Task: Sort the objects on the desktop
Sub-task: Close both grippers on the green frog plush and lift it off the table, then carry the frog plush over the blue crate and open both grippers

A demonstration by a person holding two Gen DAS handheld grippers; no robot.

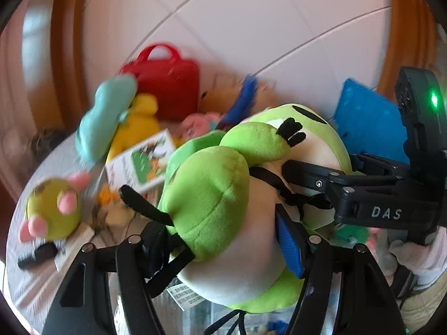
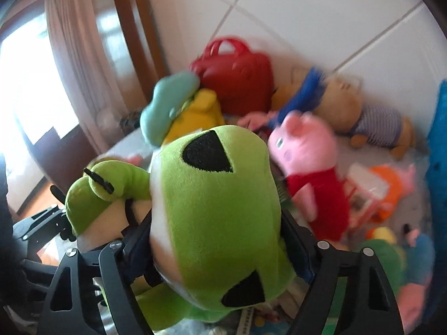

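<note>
Both grippers clamp the same green frog plush (image 1: 212, 195), which hangs in the air above a cluttered table (image 1: 25, 279) covered in a pale cloth. The left gripper (image 1: 226, 240) has its fingers pressed into the frog's lower body, the blue pad of one finger (image 1: 289, 244) sunk into the white belly near a sewn-in label. The right gripper (image 2: 220, 240) squeezes the frog's head (image 2: 218, 201) from both sides, just below one black eye patch and above the other; in the left wrist view this gripper reaches in from the right edge, its casing marked "DAS". Behind the frog, against a white tiled wall, a red bag (image 2: 237, 75) stands upright with a teal and yellow plush (image 2: 181, 109) leaning beside it. A pink pig plush (image 2: 310, 167) in a red dress lies near a brown bear (image 2: 360, 111) in a striped shirt. A picture book (image 1: 142, 162) lies tilted on the table, with a small olive plush (image 1: 53, 209) with pink feet near the table's left edge. Much of the background is blurred.
</note>
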